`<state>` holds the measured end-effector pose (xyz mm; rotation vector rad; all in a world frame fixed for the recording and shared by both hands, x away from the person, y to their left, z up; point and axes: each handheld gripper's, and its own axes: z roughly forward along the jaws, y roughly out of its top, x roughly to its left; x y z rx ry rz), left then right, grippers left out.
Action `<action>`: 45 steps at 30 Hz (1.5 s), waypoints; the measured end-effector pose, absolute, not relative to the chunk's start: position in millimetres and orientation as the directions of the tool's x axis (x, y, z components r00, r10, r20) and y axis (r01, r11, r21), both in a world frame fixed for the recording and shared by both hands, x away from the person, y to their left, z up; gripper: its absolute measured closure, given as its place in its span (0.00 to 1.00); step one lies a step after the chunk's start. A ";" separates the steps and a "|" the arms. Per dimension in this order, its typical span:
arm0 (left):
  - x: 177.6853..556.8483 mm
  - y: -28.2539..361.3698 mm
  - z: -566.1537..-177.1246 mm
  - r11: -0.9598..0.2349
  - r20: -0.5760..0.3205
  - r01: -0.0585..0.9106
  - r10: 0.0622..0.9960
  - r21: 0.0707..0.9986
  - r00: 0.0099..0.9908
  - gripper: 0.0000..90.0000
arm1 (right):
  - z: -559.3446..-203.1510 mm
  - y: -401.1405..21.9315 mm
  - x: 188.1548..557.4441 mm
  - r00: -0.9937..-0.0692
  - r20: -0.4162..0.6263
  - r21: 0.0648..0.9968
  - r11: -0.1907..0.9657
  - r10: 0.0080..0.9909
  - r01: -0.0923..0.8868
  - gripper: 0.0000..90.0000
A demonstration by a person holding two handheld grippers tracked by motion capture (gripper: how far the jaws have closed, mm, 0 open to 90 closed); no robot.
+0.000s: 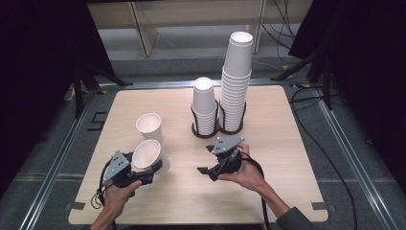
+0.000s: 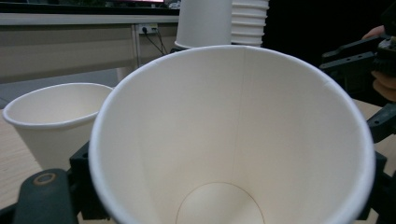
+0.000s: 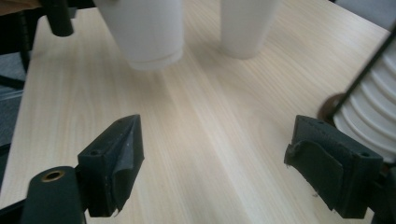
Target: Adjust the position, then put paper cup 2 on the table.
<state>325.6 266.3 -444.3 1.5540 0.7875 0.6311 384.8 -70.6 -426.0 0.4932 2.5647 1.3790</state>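
A paper cup point(image 1: 149, 158) is clamped tilted in the left gripper point(image 1: 143, 173), best lowered upright, while the right gripper point(image 1: 207, 163) is held open.

Bare table point(image 1: 268, 158) right; loose cup point(image 1: 149, 127) and cup stacks point(image 1: 235, 86) block behind

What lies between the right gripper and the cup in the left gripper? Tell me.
Bare tabletop: the right gripper view shows nothing between the right gripper and the held cup.

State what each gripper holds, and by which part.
The left gripper holds a white paper cup tilted, clamped across its body near the rim. The right gripper stands open over the table, holding nothing.
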 end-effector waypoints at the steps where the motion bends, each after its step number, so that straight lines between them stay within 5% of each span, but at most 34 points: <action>1: 324.8 266.7 -444.4 -0.046 -0.051 0.142 0.793 0.989 0.607 0.17 | -427.0 -73.6 385.8 -0.919 -0.001 0.838 0.502 0.394 0.214 0.21; 14: 330.5 283.2 -448.5 -0.062 -0.044 0.180 0.846 0.982 0.531 0.17 | -436.4 -102.9 380.4 -0.871 0.061 0.842 0.443 0.488 0.308 0.20; 45: 355.3 309.1 -463.5 -0.096 -0.013 0.257 0.920 0.962 0.392 0.16 | -446.1 -109.8 377.7 -0.864 0.068 0.822 0.462 0.499 0.332 0.21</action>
